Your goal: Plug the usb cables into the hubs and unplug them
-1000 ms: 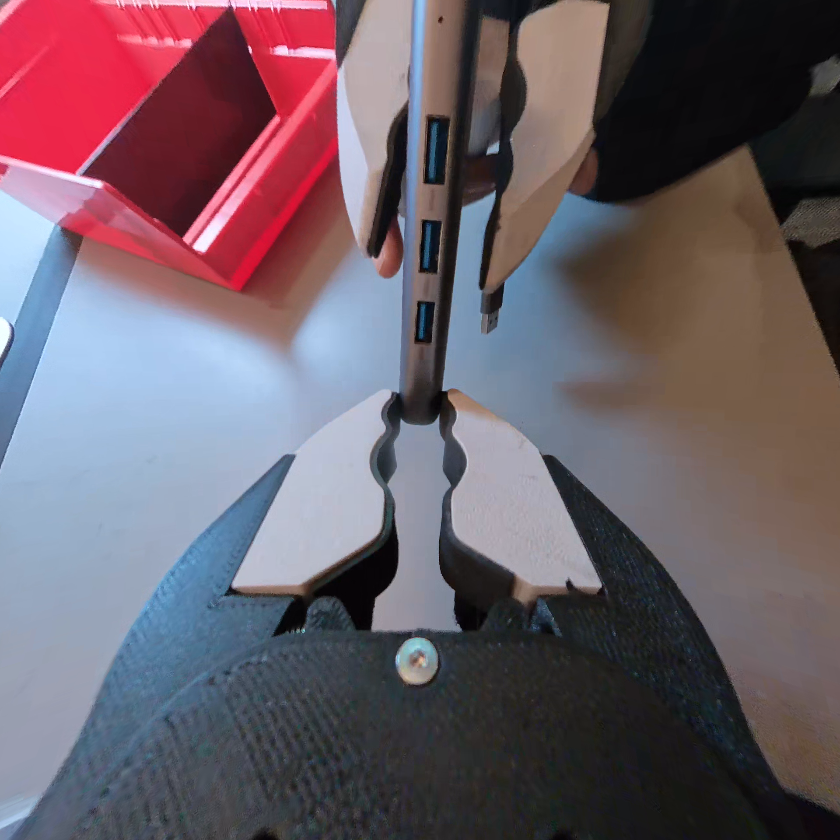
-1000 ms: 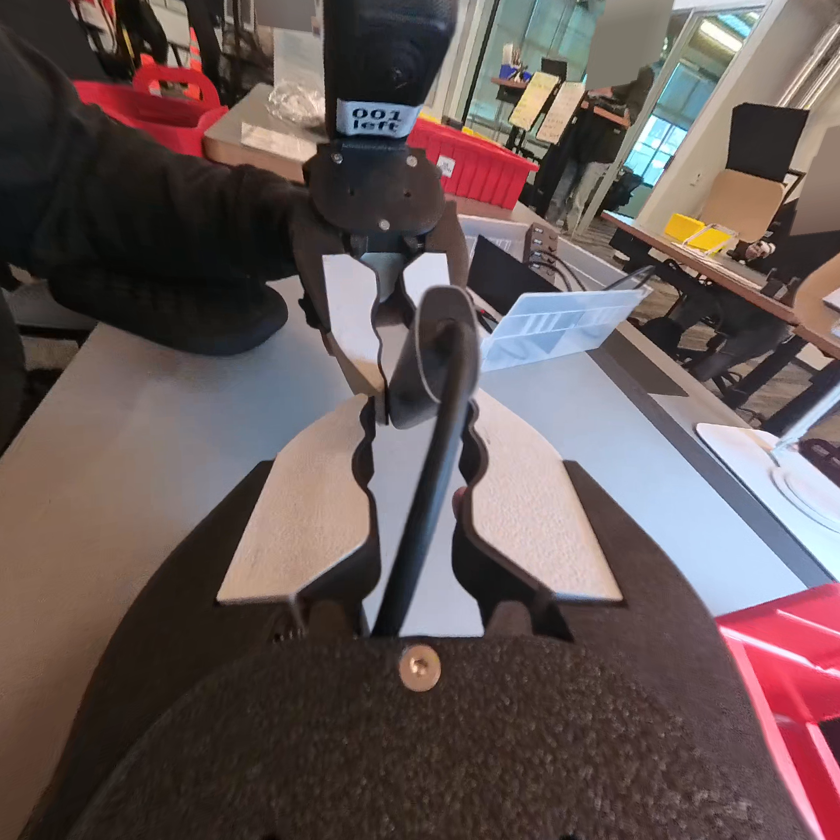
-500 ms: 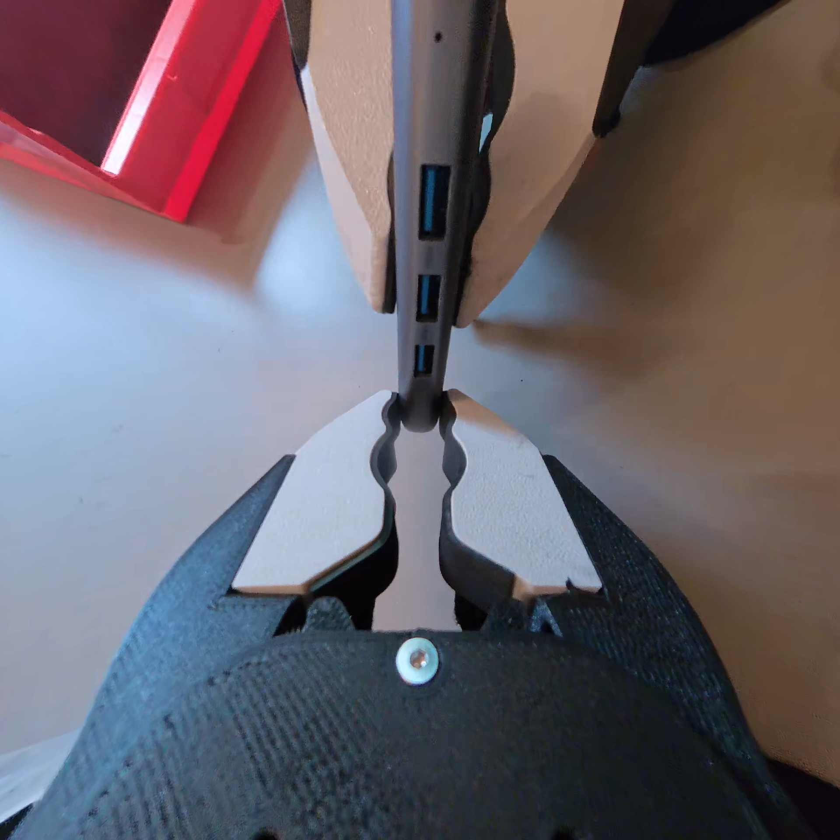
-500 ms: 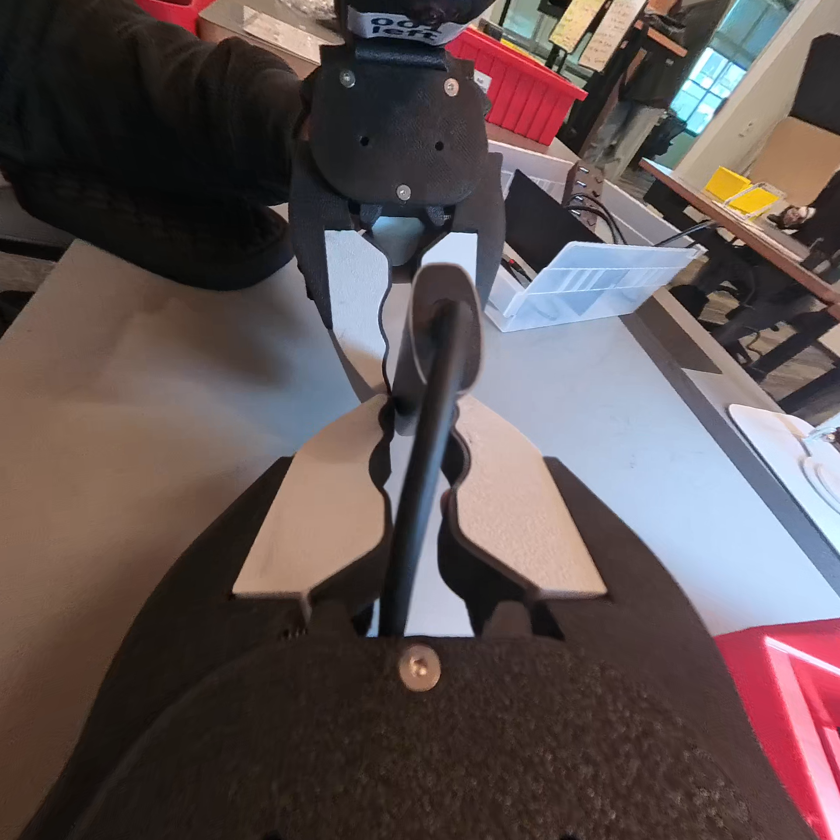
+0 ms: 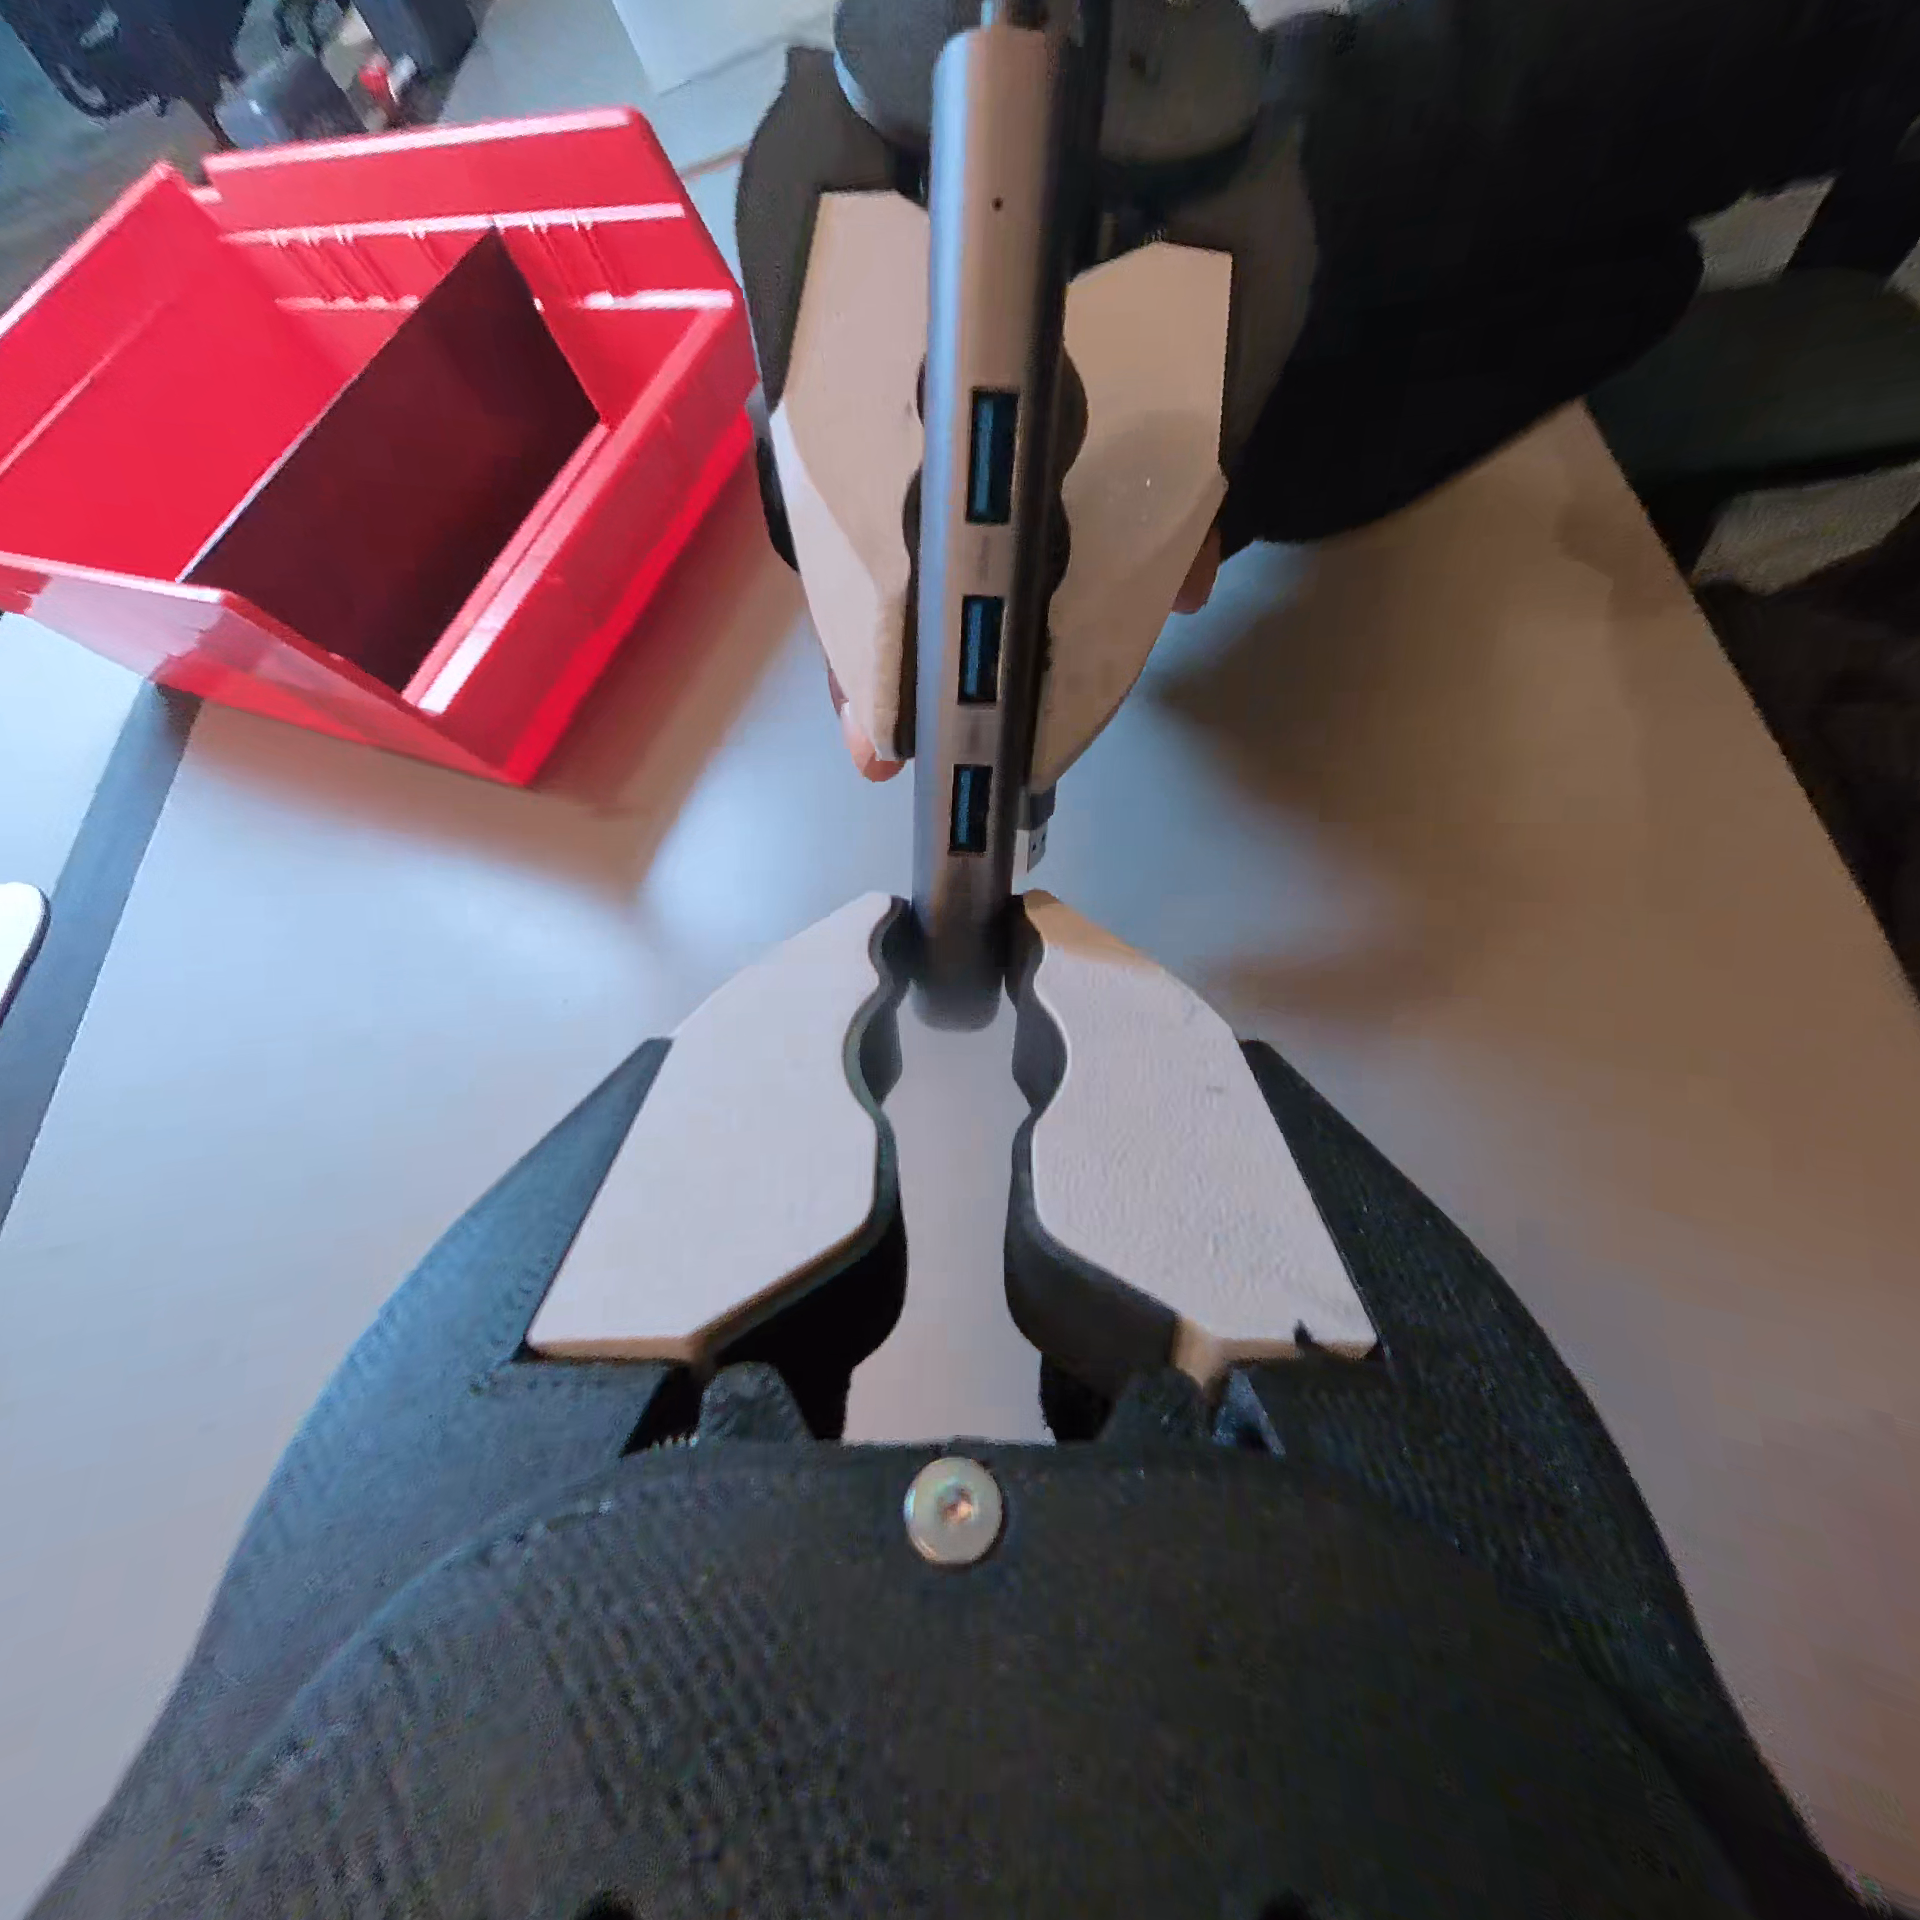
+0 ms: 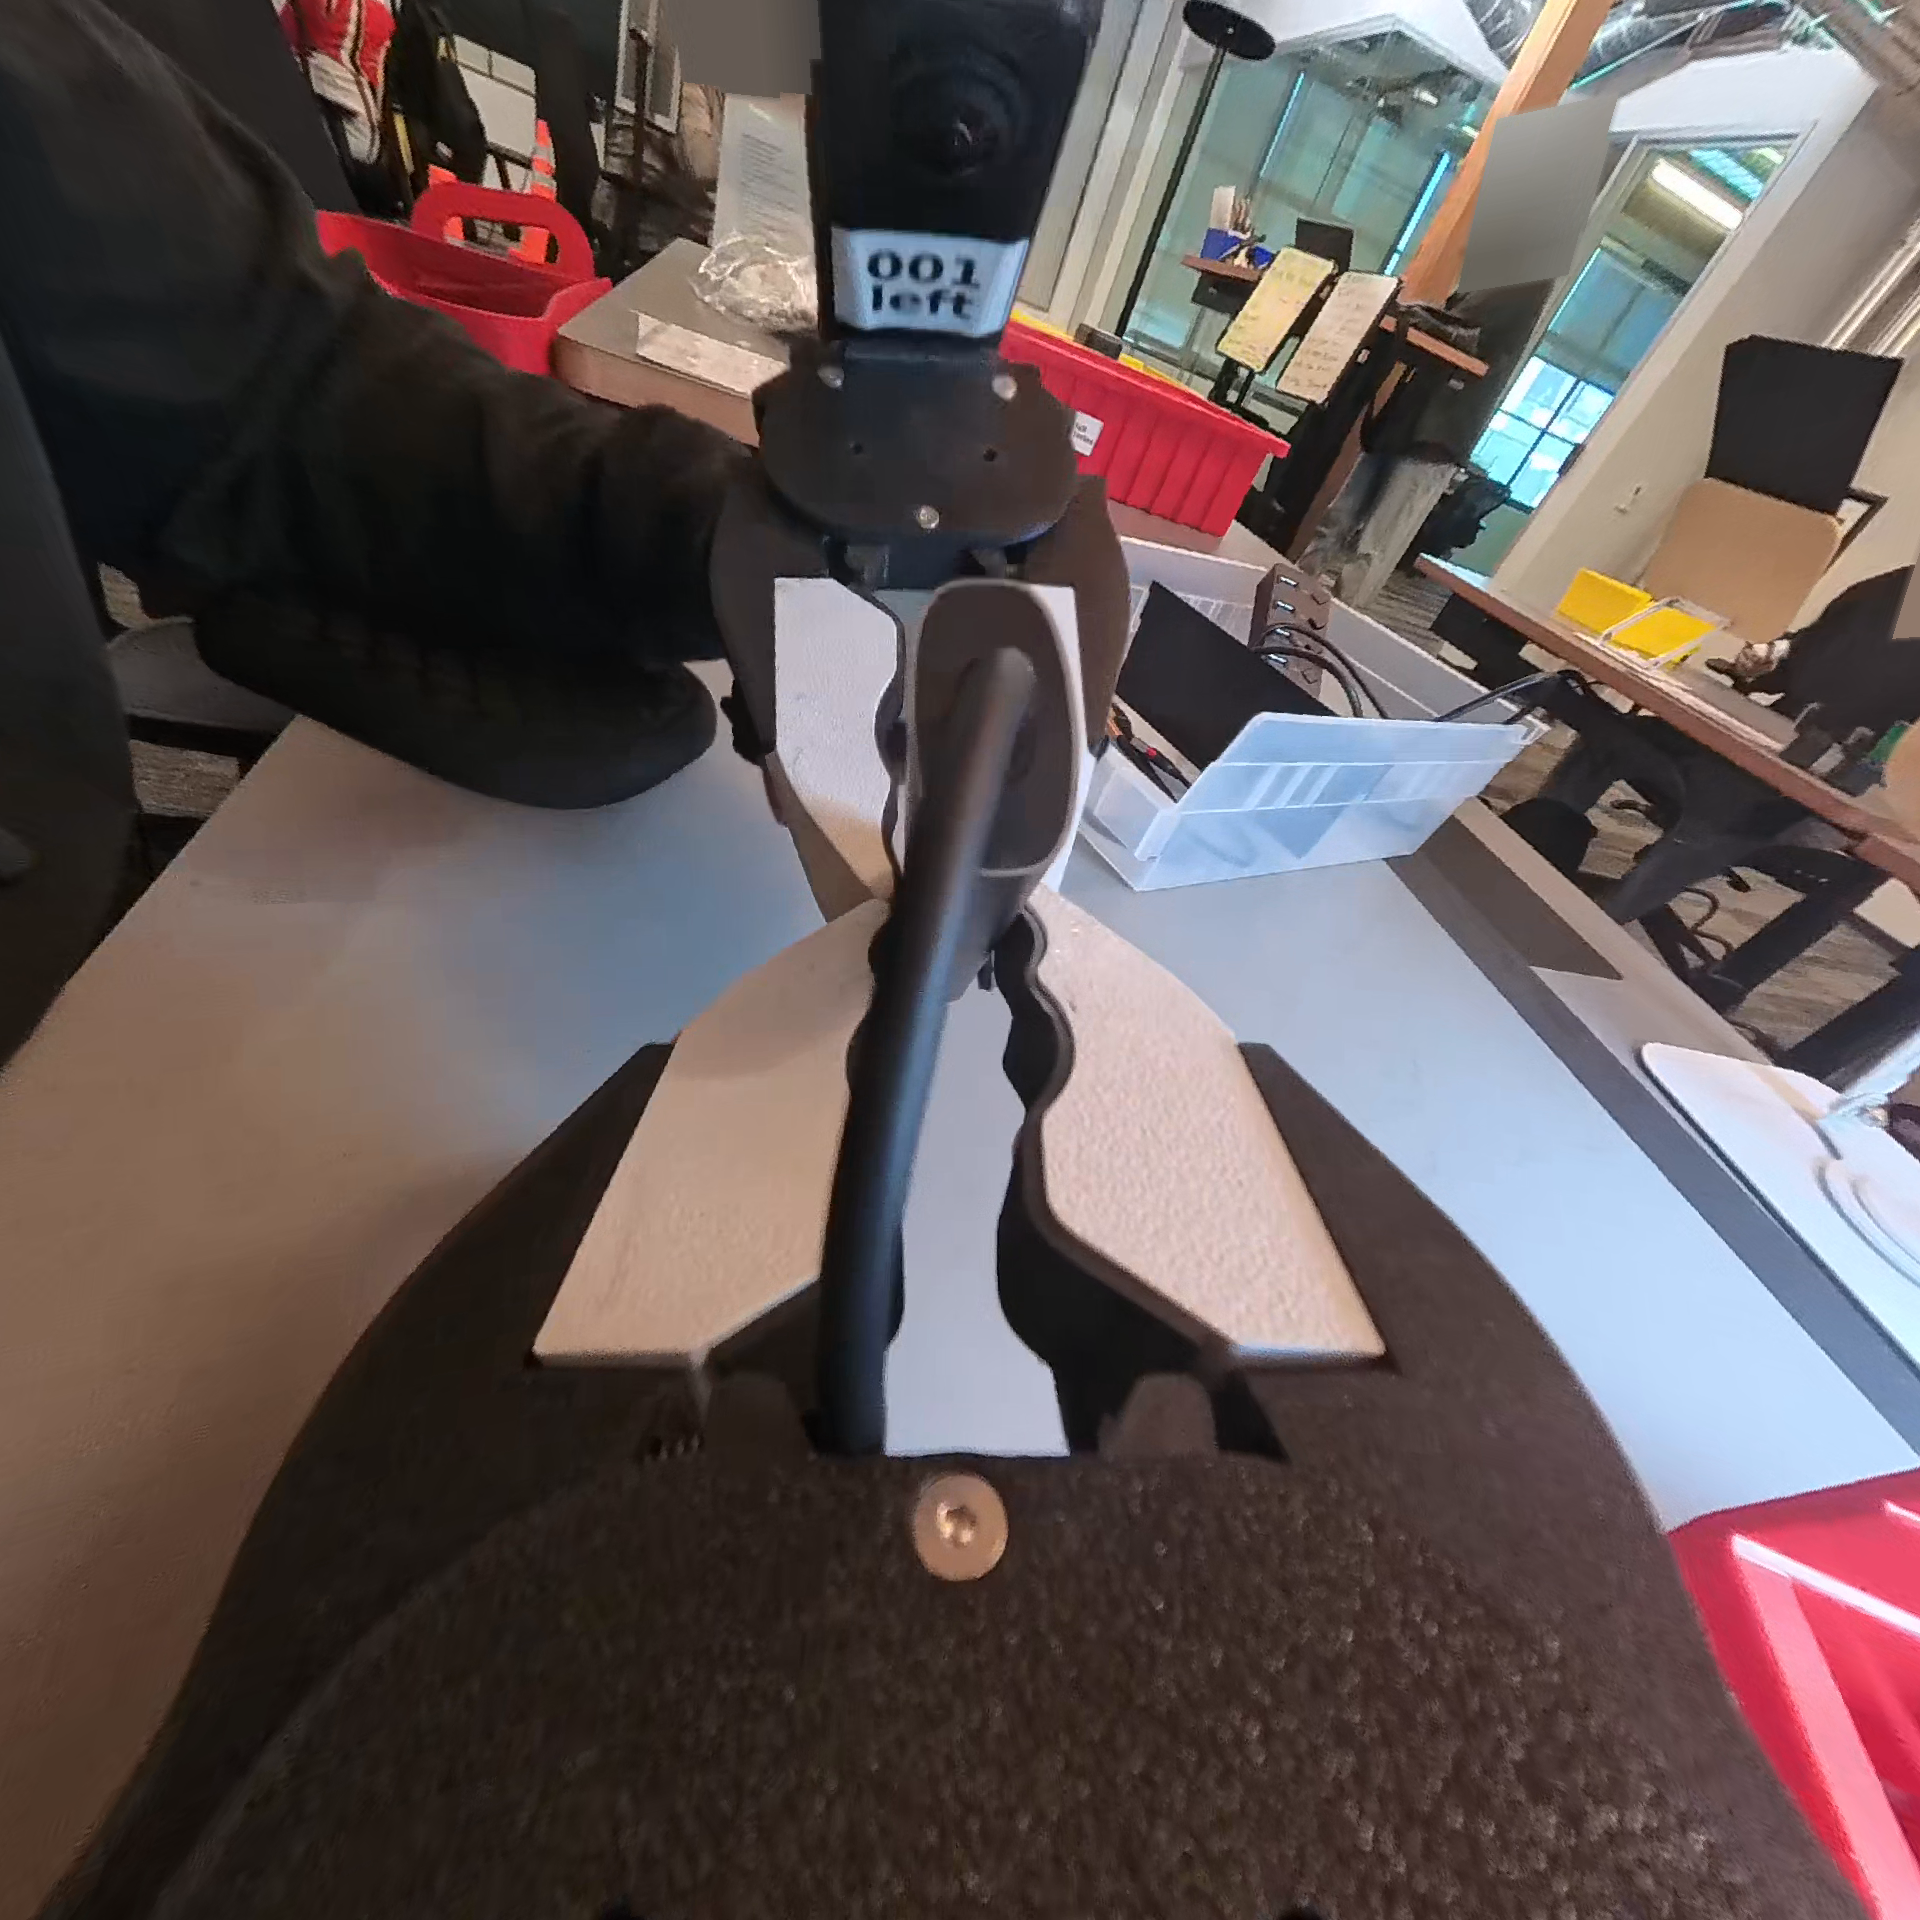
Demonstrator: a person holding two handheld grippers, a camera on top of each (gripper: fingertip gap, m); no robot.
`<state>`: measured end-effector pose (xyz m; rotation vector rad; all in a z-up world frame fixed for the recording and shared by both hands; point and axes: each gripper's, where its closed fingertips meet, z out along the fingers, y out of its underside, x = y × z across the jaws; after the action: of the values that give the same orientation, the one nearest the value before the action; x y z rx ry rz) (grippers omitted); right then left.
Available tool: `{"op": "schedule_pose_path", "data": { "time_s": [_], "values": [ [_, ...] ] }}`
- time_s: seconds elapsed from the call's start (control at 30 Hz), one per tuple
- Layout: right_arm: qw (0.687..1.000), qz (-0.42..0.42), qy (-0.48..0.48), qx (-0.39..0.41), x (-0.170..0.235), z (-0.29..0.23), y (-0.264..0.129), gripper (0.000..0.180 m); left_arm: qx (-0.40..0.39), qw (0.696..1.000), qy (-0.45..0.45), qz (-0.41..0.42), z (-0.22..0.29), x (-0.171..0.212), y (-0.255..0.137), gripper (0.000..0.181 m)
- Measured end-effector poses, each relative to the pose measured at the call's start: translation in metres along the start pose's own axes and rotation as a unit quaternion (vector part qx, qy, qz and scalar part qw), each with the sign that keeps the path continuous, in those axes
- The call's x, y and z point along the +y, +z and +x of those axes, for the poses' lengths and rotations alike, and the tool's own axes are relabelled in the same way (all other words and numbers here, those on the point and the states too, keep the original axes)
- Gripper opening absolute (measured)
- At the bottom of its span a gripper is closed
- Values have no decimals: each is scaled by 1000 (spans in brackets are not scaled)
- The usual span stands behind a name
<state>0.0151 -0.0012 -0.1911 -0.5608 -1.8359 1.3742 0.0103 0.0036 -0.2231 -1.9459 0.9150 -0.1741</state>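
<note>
Left tongs (image 5: 958, 914) pinching smooth grey metal hub (image 5: 977, 540); right tongs (image 5: 1023, 717) around it, grip uncertain; black cable (image 6: 914, 1039) only rightward.

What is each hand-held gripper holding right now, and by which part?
Left hand-held gripper: grey hub, pinched at its near end. Right hand-held gripper: a USB plug beside the hub, gripped by its body.
</note>
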Motion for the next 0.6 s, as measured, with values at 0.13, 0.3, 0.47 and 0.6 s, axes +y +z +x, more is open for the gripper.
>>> {"op": "schedule_pose_path", "data": {
  "time_s": [0.13,0.3,0.47,0.6],
  "values": [
    [999,-23,-25,-1,6,-5,3,17,-11,998,23,-59,2,10,3,17],
    [999,-39,-30,-6,10,-7,4,26,-14,995,30,-96,3,17,5,17],
    [998,-53,-35,-11,14,-11,7,36,-9,991,39,-127,8,24,9,17],
    [996,-69,-50,-11,20,-13,9,31,-5,989,46,-142,11,28,12,17]
  ]
}}
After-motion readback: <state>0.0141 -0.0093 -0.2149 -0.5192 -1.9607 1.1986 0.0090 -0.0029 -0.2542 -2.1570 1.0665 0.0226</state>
